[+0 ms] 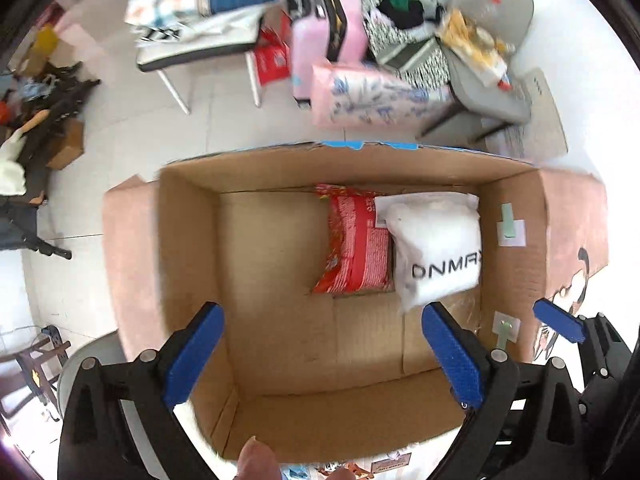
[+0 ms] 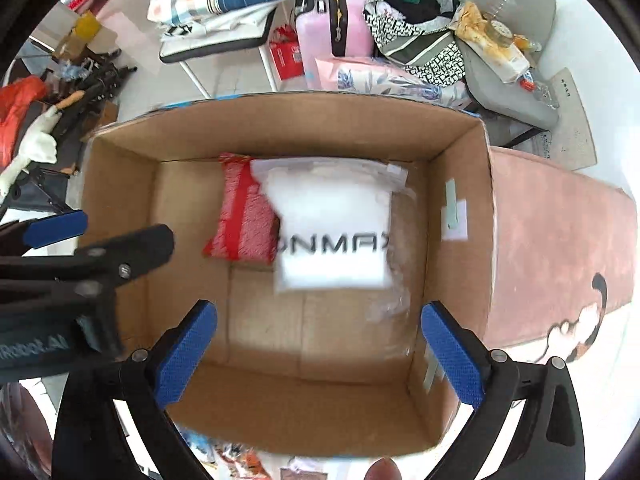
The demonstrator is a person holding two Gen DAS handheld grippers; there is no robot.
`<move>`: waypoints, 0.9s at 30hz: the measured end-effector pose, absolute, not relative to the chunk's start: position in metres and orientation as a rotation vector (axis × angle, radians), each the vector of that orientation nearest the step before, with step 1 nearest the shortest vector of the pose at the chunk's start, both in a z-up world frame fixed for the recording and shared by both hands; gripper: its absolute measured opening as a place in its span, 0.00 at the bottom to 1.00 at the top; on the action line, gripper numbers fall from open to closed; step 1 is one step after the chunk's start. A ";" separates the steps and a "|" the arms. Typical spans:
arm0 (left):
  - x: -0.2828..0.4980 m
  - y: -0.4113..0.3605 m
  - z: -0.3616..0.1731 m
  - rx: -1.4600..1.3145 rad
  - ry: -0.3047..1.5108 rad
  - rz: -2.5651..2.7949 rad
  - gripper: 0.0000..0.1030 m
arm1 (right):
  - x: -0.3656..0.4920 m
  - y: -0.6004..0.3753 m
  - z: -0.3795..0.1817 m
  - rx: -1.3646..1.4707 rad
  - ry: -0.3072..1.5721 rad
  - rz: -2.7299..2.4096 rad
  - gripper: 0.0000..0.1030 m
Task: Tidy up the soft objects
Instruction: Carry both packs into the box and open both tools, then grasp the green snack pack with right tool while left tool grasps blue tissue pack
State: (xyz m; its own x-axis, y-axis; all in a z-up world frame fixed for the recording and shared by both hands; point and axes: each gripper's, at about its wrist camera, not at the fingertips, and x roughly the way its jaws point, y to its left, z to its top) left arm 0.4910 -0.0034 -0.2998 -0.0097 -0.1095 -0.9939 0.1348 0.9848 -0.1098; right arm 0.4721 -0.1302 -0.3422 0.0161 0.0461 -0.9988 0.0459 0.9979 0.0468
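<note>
Cardboard box [image 1: 192, 240] sits open on a pink mat [image 1: 128, 264], seen from above. Inside, against the box's far wall, a red packet [image 1: 356, 248] lies touching a white bag [image 1: 436, 248] on its right, printed with black letters. Left gripper [image 1: 324, 352] hangs over the box's near edge, jaws spread and empty. Right gripper [image 2: 320, 352] hangs beside it, jaws likewise spread and empty.
</note>
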 end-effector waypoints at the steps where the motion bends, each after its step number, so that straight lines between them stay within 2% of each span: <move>1: 0.485 -0.001 -0.295 0.027 1.551 -0.184 0.98 | 0.462 -0.129 -0.335 0.077 1.539 0.005 1.00; 9: 0.400 0.032 -0.235 0.042 1.362 -0.082 0.98 | 0.379 -0.104 -0.270 0.102 1.405 0.065 1.00; 13: 0.335 0.059 -0.229 0.065 1.305 0.020 0.98 | 0.329 -0.091 -0.270 0.082 1.411 0.162 1.00; 17: 0.270 0.098 -0.259 0.060 1.349 0.118 0.98 | 0.286 -0.069 -0.300 -0.061 1.422 0.215 1.00; 19: 0.247 0.116 -0.289 0.026 1.435 0.131 0.98 | 0.273 -0.055 -0.326 -0.129 1.464 0.256 1.00; 27: 0.209 0.145 -0.408 -0.224 1.697 0.038 0.98 | 0.278 -0.007 -0.407 -0.295 1.570 0.328 0.96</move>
